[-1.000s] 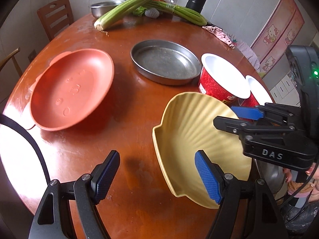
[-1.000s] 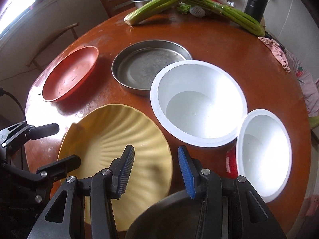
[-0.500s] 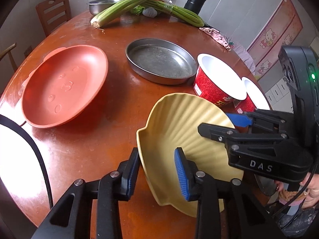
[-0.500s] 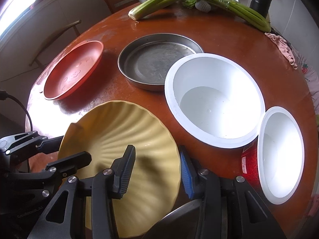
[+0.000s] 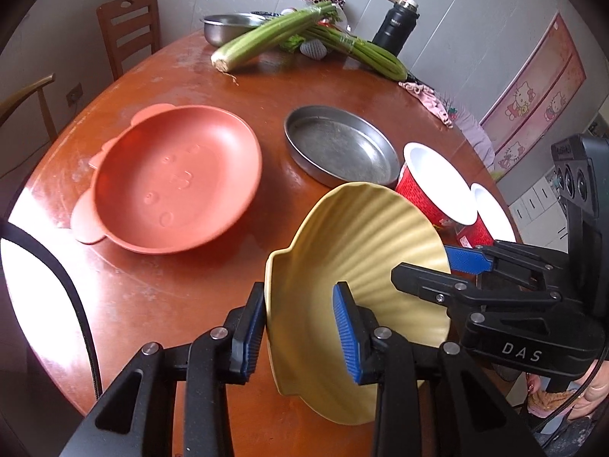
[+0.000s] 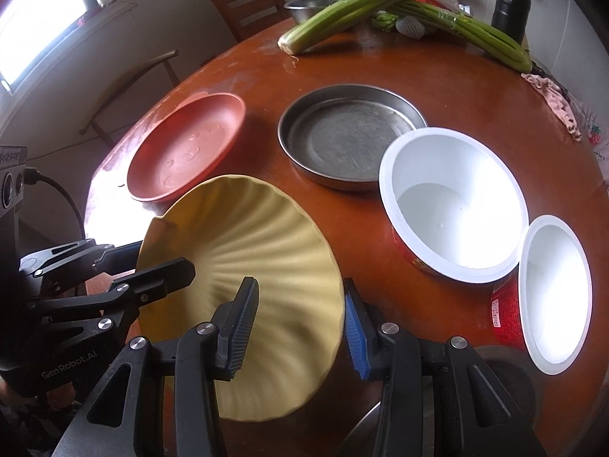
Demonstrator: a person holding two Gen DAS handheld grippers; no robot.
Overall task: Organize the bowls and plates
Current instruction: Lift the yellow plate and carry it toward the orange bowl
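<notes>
The left hand-held gripper [image 5: 298,327] pinches the tilted yellow shell plate [image 5: 365,266] by its rim; the orange plate [image 5: 175,179] lies at ten o'clock on the desk [image 5: 152,304].

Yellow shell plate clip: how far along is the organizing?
Nothing looks stacked yet. In hand: the yellow shell plate, tilted, both hand-held grippers, left and right, straddling its rim. Left: orange plate, metal pan and two white bowls sit separately.
</notes>
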